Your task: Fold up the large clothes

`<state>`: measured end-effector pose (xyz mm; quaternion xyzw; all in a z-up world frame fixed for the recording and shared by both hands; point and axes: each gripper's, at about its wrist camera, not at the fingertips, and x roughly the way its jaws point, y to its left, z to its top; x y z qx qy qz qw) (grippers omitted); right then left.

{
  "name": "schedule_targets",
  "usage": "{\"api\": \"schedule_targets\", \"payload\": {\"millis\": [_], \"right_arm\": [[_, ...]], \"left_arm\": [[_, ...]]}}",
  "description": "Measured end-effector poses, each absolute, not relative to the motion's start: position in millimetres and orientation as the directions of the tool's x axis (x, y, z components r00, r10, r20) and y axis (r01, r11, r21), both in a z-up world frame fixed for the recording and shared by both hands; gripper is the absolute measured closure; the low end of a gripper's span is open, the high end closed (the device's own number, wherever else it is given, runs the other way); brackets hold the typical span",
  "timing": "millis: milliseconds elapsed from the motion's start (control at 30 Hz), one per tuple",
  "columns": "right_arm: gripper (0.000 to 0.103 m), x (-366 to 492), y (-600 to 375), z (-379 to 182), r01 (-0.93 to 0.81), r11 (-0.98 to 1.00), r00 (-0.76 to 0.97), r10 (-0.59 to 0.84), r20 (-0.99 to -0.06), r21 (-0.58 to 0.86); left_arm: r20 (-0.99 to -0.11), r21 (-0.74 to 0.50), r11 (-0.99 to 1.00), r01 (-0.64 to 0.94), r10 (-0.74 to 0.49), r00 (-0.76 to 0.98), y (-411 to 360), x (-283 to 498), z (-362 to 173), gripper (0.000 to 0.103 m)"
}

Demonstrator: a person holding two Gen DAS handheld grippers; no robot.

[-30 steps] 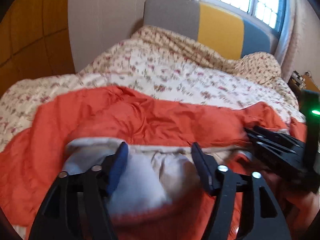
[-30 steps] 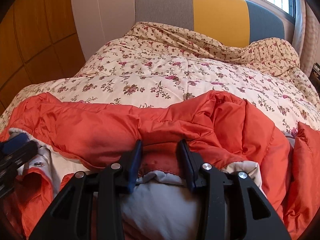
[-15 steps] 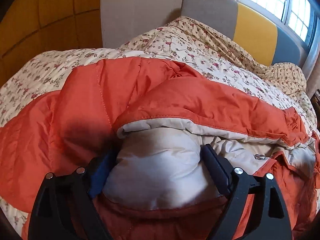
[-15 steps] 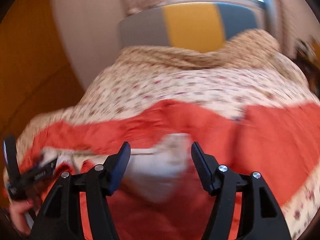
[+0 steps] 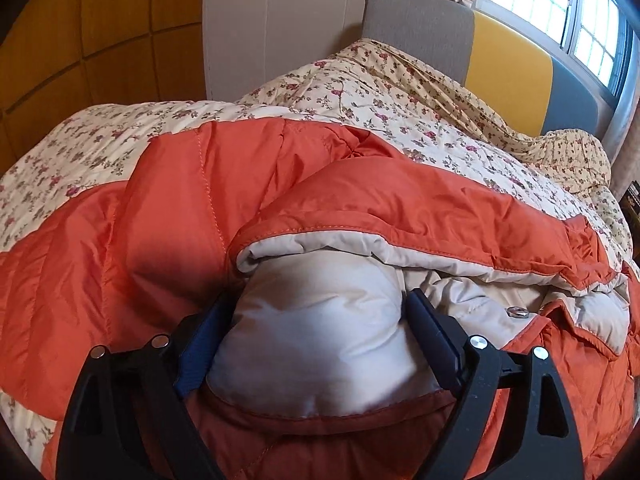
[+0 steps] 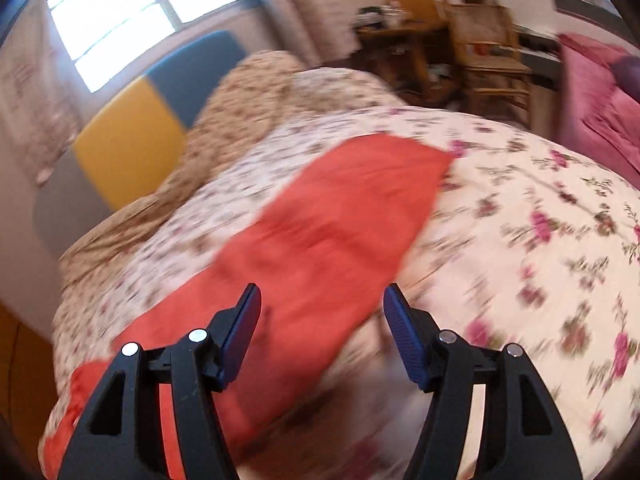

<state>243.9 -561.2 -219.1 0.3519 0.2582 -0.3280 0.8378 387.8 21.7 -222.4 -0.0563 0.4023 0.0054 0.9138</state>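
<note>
The orange jacket (image 5: 168, 240) lies spread across the flowered bedspread (image 5: 360, 92), partly doubled over, its pale lining (image 5: 320, 328) showing along the near edge. The left tongs (image 5: 316, 340) stand wide around a puffy bulge of lining; whether the pads press it is unclear. The right tongs (image 6: 320, 320) are open and empty above an outstretched orange part (image 6: 328, 220). Most folding looks left to do.

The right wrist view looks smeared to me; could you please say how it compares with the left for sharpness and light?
Right wrist view: quilt and jacket motion-smeared, window blown out. Left wrist view: sharp, fisheye-bent; a dark shadow on the jacket.
</note>
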Motion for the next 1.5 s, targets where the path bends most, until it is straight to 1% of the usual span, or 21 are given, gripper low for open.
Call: {"api": "schedule_targets", "payload": {"millis": [133, 167, 233, 300, 400, 467, 500, 567, 633, 767, 900, 1000, 1100, 1133, 1200, 1300, 1367, 1500], "right_arm": [[0.038, 235.3, -595.7, -232.6, 0.746, 0.471, 0.648, -0.350, -0.676, 0.471], [0.039, 233.8, -602.1, -235.1, 0.734, 0.463, 0.666, -0.343, -0.662, 0.498], [0.039, 234.8, -604.3, -235.3, 0.725, 0.477, 0.676, -0.352, -0.648, 0.497], [0.042, 242.8, -605.5, -236.2, 0.714, 0.502, 0.683, -0.346, -0.644, 0.488], [0.057, 250.1, -602.8, -241.0, 0.719, 0.513, 0.674, -0.349, -0.652, 0.469], [0.079, 255.3, -601.1, -243.8, 0.712, 0.521, 0.679, -0.337, -0.652, 0.472], [0.082, 255.9, -599.8, -243.0, 0.708, 0.528, 0.681, -0.336, -0.650, 0.469], [0.093, 259.3, -597.1, -237.5, 0.706, 0.549, 0.682, -0.355, -0.639, 0.449], [0.096, 260.5, -588.6, -227.8, 0.700, 0.580, 0.685, -0.379, -0.622, 0.417], [0.097, 259.6, -556.6, -195.3, 0.637, 0.678, 0.738, -0.398, -0.545, 0.367], [0.097, 258.9, -514.5, -169.9, 0.554, 0.771, 0.796, -0.379, -0.473, 0.315], [0.097, 263.4, -465.8, -154.7, 0.472, 0.854, 0.834, -0.353, -0.424, 0.219], [0.097, 269.1, -424.6, -151.4, 0.405, 0.899, 0.859, -0.311, -0.405, 0.169], [0.097, 271.2, -411.8, -151.7, 0.385, 0.908, 0.865, -0.293, -0.407, 0.164], [0.097, 275.3, -390.7, -154.9, 0.351, 0.923, 0.874, -0.264, -0.409, 0.155], [0.097, 280.3, -353.7, -155.7, 0.278, 0.953, 0.891, -0.211, -0.401, 0.116], [0.097, 285.9, -323.6, -155.5, 0.212, 0.975, 0.903, -0.169, -0.395, 0.068], [0.097, 291.4, -263.3, -158.5, 0.068, 0.995, 0.924, -0.092, -0.371, -0.077]], "left_arm": [[-0.738, -0.095, 0.994, -0.053, -0.034, 0.674, 21.9, 388.0, -223.5, 0.014], [-0.737, -0.095, 0.994, -0.053, -0.034, 0.675, 21.7, 388.0, -223.5, 0.014], [-0.737, -0.095, 0.994, -0.054, -0.034, 0.675, 21.8, 387.9, -223.4, 0.014], [-0.737, -0.096, 0.994, -0.054, -0.035, 0.675, 21.7, 388.1, -223.4, 0.014], [-0.737, -0.095, 0.994, -0.054, -0.034, 0.675, 21.5, 387.9, -223.1, 0.014], [-0.737, -0.096, 0.994, -0.054, -0.034, 0.675, 21.9, 387.9, -223.2, 0.014], [-0.736, -0.097, 0.994, -0.054, -0.035, 0.676, 22.2, 388.0, -223.2, 0.014], [-0.735, -0.100, 0.994, -0.053, -0.038, 0.677, 22.5, 387.9, -223.4, 0.014], [-0.736, -0.098, 0.994, -0.053, -0.036, 0.677, 22.2, 387.7, -223.0, 0.014], [-0.736, -0.066, 0.997, -0.046, -0.018, 0.677, 18.4, 384.6, -215.4, 0.014], [-0.703, -0.052, 0.998, -0.030, -0.016, 0.711, 18.4, 368.8, -198.8, 0.014], [-0.685, -0.018, 0.999, -0.048, 0.023, 0.728, 22.3, 356.4, -191.9, 0.014], [-0.697, -0.018, 0.997, -0.073, 0.040, 0.716, 29.8, 354.1, -198.4, 0.014], [-0.705, -0.030, 0.996, -0.080, 0.035, 0.708, 33.0, 354.6, -201.5, 0.013], [-0.716, -0.077, 0.992, -0.096, 0.012, 0.698, 41.4, 354.7, -209.1, 0.008], [-0.721, -0.130, 0.986, -0.102, -0.024, 0.692, 49.0, 355.3, -213.9, 0.007], [-0.720, -0.134, 0.986, -0.100, -0.027, 0.693, 48.6, 354.1, -215.7, 0.006], [-0.723, -0.142, 0.985, -0.097, -0.036, 0.689, 48.9, 355.0, -218.6, 0.005]]}}
